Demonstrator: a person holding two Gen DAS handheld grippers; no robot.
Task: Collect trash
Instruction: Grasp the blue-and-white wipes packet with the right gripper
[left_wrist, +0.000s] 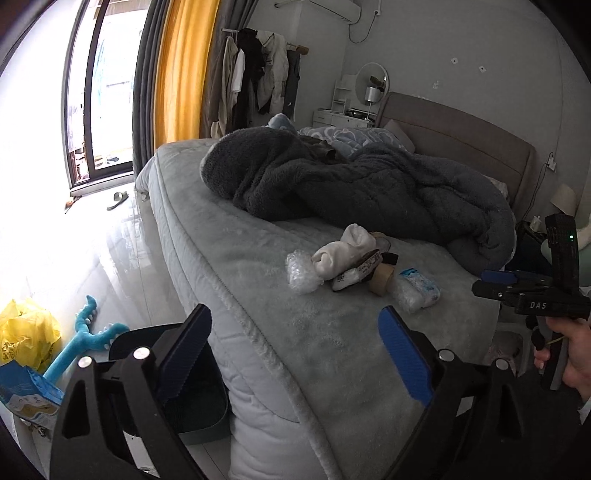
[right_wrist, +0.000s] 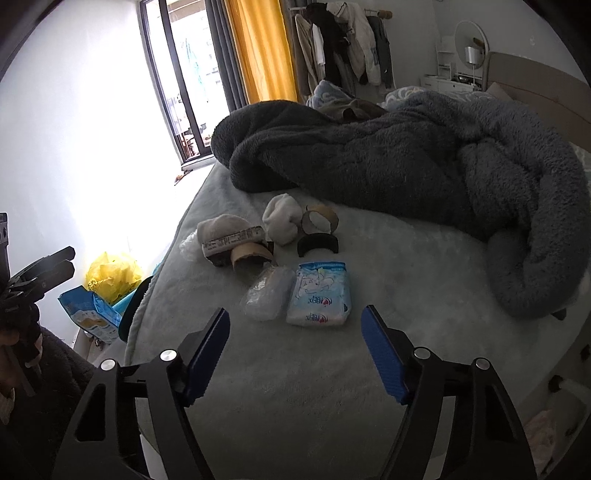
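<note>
A cluster of trash lies on the grey bed (right_wrist: 295, 369): a blue-and-white tissue pack (right_wrist: 319, 293), a clear plastic wrapper (right_wrist: 264, 293), cardboard tape rolls (right_wrist: 319, 219), a black ring (right_wrist: 317, 243), white socks (right_wrist: 282, 218) and a labelled packet (right_wrist: 234, 238). My right gripper (right_wrist: 295, 354) is open and empty, just short of the tissue pack. My left gripper (left_wrist: 295, 350) is open and empty over the bed's corner; the cluster (left_wrist: 354, 262) lies ahead of it. A dark bin (left_wrist: 192, 398) stands on the floor below the left gripper.
A dark fleece blanket (right_wrist: 406, 158) is heaped behind the trash. On the floor left of the bed are a yellow bag (left_wrist: 26, 332), a blue packet (left_wrist: 26, 391) and a blue toy (left_wrist: 88, 339). Window, yellow curtain and clothes rack stand beyond.
</note>
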